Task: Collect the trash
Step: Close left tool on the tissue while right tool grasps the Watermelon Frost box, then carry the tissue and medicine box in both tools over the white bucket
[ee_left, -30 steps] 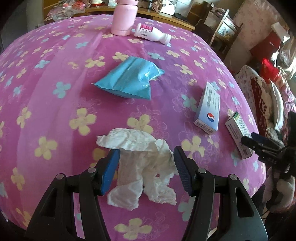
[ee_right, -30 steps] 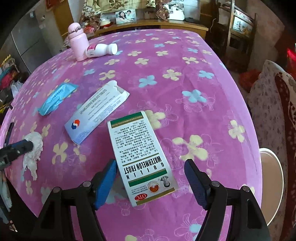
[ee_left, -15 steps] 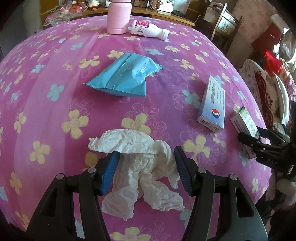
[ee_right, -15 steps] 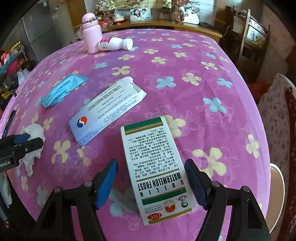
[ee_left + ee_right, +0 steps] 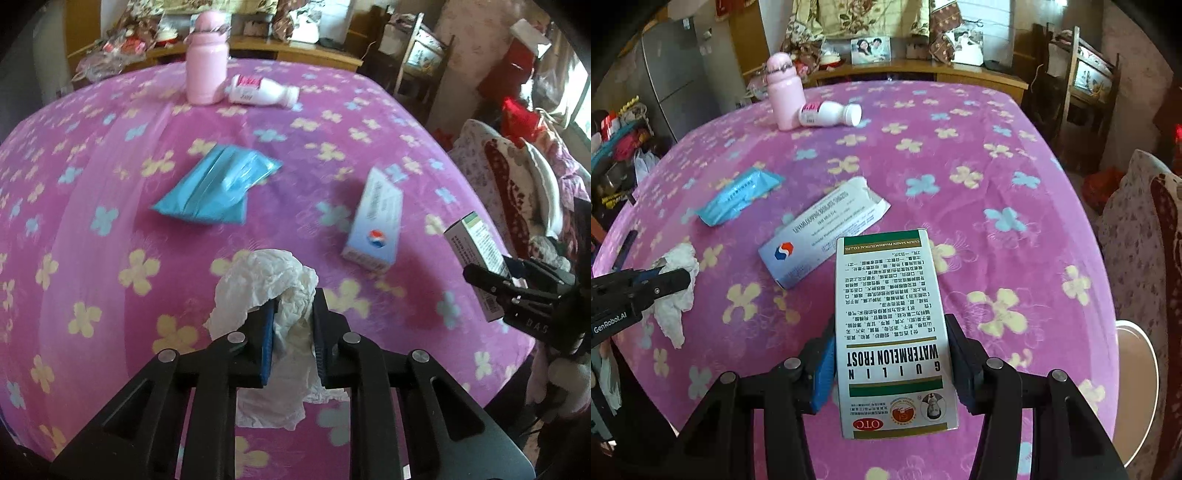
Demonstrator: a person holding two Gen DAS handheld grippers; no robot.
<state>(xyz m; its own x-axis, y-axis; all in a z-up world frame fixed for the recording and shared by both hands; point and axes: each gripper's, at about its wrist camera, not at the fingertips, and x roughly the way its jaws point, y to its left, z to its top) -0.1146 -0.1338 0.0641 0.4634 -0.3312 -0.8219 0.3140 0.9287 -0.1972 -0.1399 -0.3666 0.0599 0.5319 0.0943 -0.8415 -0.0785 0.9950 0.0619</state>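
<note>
A crumpled white tissue (image 5: pixel 269 273) bunches up between the blue pads of my left gripper (image 5: pixel 293 299), which is shut on it; its loose end hangs down onto the pink flowered tablecloth (image 5: pixel 92 258). In the right wrist view the same tissue (image 5: pixel 677 266) hangs from the left gripper (image 5: pixel 665 280) at the table's left edge. The jaws of my right gripper (image 5: pixel 890 332) are closing on a white and green medicine box (image 5: pixel 886 280), with both pads against its long sides. From the left wrist view that box (image 5: pixel 476 240) sits tilted in the right gripper (image 5: pixel 491 273).
On the cloth lie a blue plastic packet (image 5: pixel 218 188) and an opened blue and white carton (image 5: pixel 376 221). At the far side stands a pink bottle (image 5: pixel 205 70), with a white bottle (image 5: pixel 258 92) on its side against it. Cushioned seating (image 5: pixel 517 192) crowds the table's right edge.
The left jaws have come together on the tissue and lifted its top off the cloth. The right jaws have narrowed onto the medicine box, which now sits raised and tilted.
</note>
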